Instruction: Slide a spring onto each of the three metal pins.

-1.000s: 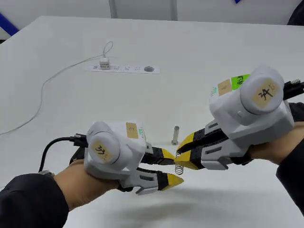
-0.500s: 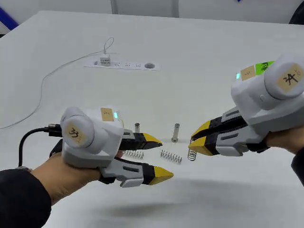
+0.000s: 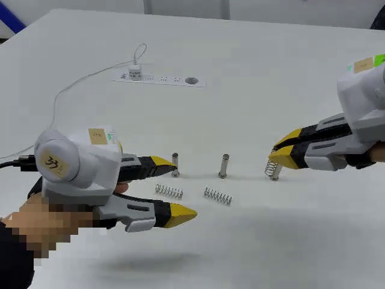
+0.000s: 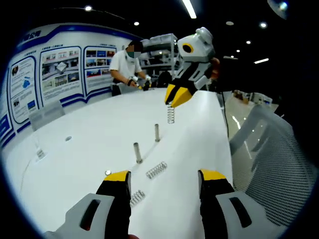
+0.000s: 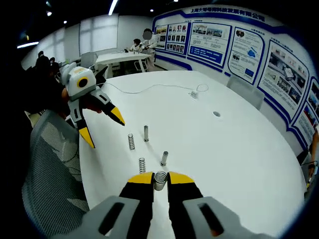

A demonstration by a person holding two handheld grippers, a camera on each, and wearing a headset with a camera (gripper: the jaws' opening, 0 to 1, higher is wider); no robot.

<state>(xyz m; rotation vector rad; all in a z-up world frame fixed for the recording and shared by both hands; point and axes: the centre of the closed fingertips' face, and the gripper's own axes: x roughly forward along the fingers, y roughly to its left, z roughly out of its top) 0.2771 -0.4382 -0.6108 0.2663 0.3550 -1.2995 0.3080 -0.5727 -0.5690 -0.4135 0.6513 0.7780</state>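
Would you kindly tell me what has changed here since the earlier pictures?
The right gripper, fingers shut on a small coiled metal spring, carried it from near the middle upright metal pin out to the right. The open left gripper drew back to the left. The two loose springs and the left-hand pin stayed put on the white table.

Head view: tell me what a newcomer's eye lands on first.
The right gripper, reaching in from the right edge, pinches a spring that hangs from its yellow tips just above the white table. At lower left the left gripper hovers with its jaws wide open. Between the two grippers stand two upright metal pins, with two loose springs lying flat in front of them.
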